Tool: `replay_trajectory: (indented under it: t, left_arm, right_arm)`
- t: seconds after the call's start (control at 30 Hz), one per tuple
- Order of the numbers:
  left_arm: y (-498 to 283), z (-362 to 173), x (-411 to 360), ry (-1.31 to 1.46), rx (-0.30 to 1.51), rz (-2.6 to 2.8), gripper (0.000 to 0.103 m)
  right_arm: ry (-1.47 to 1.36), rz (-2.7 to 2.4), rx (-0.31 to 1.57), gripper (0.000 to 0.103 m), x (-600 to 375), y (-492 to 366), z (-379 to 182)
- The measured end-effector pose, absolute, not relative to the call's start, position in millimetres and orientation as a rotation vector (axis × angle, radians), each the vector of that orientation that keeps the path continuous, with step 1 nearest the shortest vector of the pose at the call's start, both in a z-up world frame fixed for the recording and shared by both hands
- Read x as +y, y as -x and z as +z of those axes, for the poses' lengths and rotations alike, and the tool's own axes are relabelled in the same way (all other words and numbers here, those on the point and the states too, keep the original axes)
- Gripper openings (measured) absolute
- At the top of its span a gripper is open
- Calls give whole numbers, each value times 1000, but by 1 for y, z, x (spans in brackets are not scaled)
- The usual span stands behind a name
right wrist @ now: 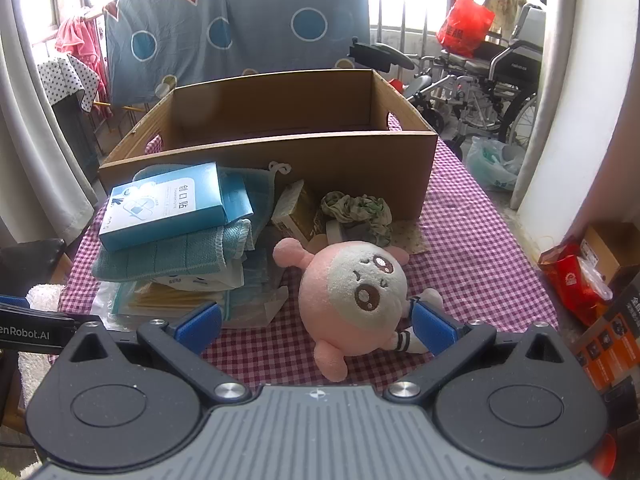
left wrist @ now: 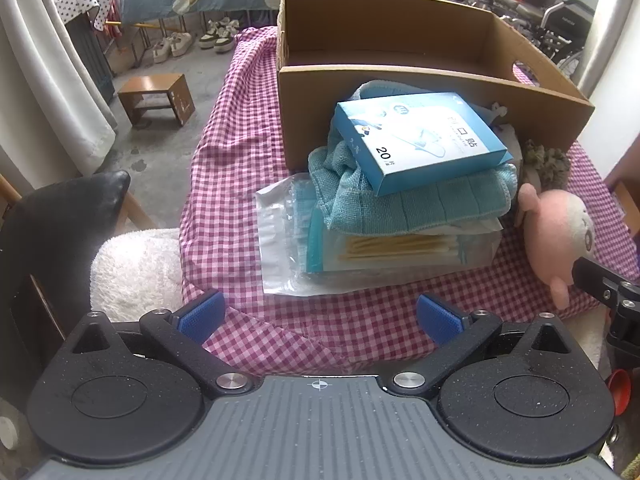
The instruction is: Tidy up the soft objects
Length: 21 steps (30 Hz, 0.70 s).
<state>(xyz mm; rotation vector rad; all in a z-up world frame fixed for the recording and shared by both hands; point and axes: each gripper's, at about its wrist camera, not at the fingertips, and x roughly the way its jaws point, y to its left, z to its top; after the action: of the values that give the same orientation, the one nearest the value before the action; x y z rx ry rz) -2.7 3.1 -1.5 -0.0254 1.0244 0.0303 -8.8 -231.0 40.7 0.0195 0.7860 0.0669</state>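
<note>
Nothing is sorted yet: the open brown cardboard box (right wrist: 280, 136) stands empty, the round pink plush toy (right wrist: 352, 300) and folded teal cloth (right wrist: 176, 256) lie before it, and both grippers' fingers (left wrist: 438, 320) gape wide, empty.

Soft things heaped before an open brown cardboard box (right wrist: 280, 168)

A round pink-and-white plush toy (right wrist: 356, 292) lies on its back on the checked cloth, just beside a folded teal waffle-weave towel (right wrist: 176, 256) under a light-blue carton (right wrist: 168, 204); a crumpled green fabric piece (right wrist: 360, 210), perhaps a scrunchie, touches the box wall.
</note>
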Motion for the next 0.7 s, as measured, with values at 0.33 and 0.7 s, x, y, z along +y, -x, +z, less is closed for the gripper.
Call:
replay_trajectory:
  t: [0.33, 0.7]
  left_arm:
    - [3, -2, 3, 27, 1029, 26, 103]
    - [4, -2, 3, 24, 1028, 28, 103]
  right_arm:
    - [-21, 66, 789, 103, -231, 8, 40]
    - [-14, 69, 792, 103, -230, 9, 40]
